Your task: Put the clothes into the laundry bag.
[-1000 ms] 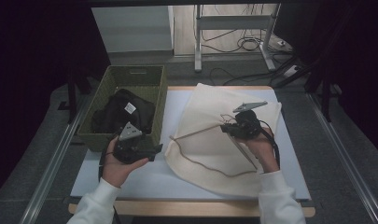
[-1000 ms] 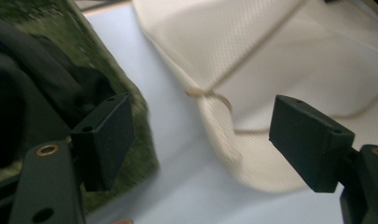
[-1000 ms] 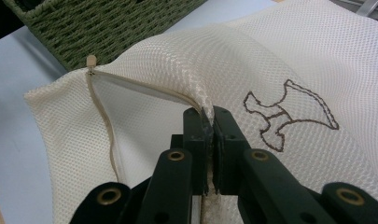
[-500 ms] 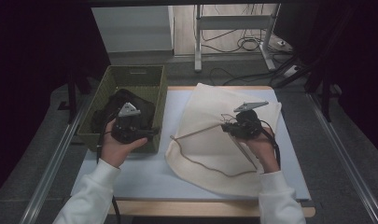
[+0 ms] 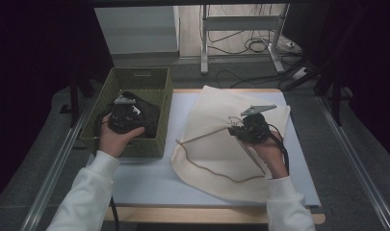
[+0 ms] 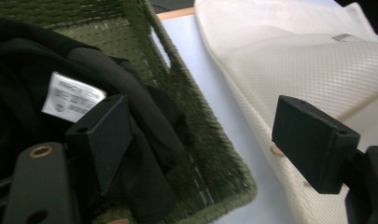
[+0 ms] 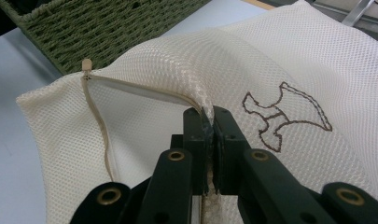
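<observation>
While I look down from the high view, my left hand-held gripper (image 5: 135, 126) hovers over the near end of the olive-green woven basket (image 5: 164, 110), right above the black garment (image 5: 151, 115) heaped inside it. My right hand-held gripper (image 5: 232, 130) sits over the cream mesh laundry bag (image 5: 216, 108) that lies spread on the pale blue counter (image 5: 135, 171), just beside the basket. It lifts a fold of the bag near the zipper edge, and the tan zipper line (image 5: 207, 166) curves across the bag toward the near edge.

Through the left gripper view, the jaws stand wide apart with nothing clamped between them. One jaw hangs over the black garment (image 6: 84, 79), close to its white care label (image 6: 72, 97), and the other hangs past the basket's corner (image 6: 214, 154) above the mesh bag (image 6: 308, 60). A strip of the counter (image 6: 210, 88) shows between basket and bag.

Through the right gripper view, the jaws are pinched tight on a raised ridge of the mesh bag (image 7: 252, 60), right where the zipper tape (image 7: 100, 126) runs in between the pads. A tan zipper stop (image 7: 87, 64) sits at the bag's corner, a brown stitched outline (image 7: 284, 116) marks the mesh just beside the jaws, and the basket (image 7: 98, 28) lies beyond.
</observation>
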Available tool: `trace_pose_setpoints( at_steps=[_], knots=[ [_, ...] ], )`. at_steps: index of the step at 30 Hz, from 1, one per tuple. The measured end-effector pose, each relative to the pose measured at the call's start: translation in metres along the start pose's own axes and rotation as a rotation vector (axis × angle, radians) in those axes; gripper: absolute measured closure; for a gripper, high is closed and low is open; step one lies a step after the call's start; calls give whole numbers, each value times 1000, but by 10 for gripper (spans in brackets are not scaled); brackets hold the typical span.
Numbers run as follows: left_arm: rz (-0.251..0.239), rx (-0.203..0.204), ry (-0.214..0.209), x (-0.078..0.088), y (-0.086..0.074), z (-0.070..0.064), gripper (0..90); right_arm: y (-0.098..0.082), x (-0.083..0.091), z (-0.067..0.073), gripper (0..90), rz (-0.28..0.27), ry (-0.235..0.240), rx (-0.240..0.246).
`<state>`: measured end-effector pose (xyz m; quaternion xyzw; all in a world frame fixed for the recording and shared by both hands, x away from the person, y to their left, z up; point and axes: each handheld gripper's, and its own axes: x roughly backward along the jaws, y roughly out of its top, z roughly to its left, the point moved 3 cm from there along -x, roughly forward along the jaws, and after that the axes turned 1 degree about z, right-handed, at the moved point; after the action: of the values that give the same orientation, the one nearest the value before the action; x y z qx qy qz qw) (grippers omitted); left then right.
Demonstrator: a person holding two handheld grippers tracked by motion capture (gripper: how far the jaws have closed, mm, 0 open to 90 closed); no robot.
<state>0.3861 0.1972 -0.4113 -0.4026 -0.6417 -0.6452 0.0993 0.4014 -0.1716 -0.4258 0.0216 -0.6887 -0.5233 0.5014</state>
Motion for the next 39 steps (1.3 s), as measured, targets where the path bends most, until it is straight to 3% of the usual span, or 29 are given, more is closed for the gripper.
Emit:
trace_pose_setpoints(
  at_steps=[8, 23, 27, 32, 39],
  knots=[
    [42, 49, -2, -12, 6, 13, 191, 0, -1, 1, 851, 6, 2, 2],
    [91, 108, 74, -28, 12, 36, 173, -1, -4, 1, 850, 15, 10, -3],
    [95, 134, 85, -33, 14, 42, 158, -1, -4, 1, 850, 17, 12, -1],
    [107, 198, 88, -42, 15, 53, 146, -2, -6, 1, 850, 18, 18, -3],
    [122, 222, 105, -50, 17, 62, 120, -2, -6, 0, 850, 17, 24, -7]
  ],
)
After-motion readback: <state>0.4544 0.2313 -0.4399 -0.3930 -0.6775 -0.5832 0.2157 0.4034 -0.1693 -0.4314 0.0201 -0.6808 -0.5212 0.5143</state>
